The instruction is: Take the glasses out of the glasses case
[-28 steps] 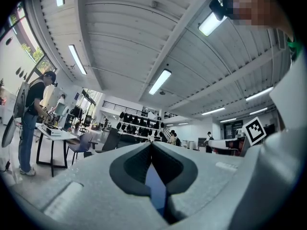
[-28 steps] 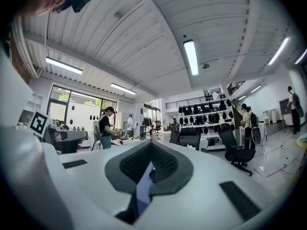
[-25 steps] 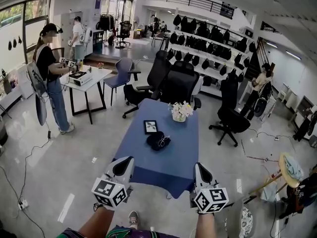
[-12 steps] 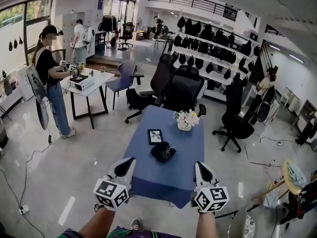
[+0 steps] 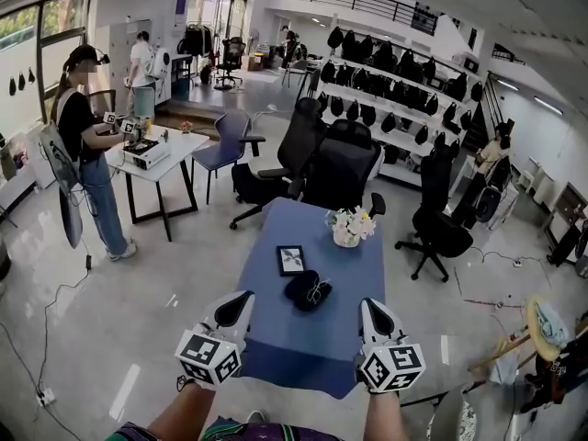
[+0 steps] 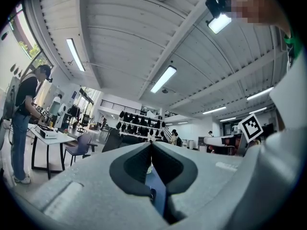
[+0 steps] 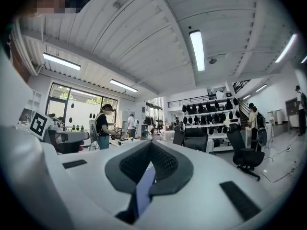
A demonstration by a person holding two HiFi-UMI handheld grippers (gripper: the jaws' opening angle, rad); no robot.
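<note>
- The dark glasses case [image 5: 306, 290] lay mid-way along the blue surface [image 5: 303, 361], well beyond both tools. A pale wiry shape on it was perhaps the glasses [image 5: 319, 289] — too small to tell.
- The left tool [image 5: 235, 307] and right tool [image 5: 371, 312] had their jaws together, holding nothing.
- The glasses were judged light, thin and fragile — best pinched softly at the bridge, off the lenses.

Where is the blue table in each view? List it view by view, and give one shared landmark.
Head view: the blue table fills the lower middle of the picture.
Left gripper view: only a blue sliver, low in the slit between the jaws.
Right gripper view: again a blue sliver, low between the jaws.
Shared landmark: the shelf of dark bags on the far wall.
</note>
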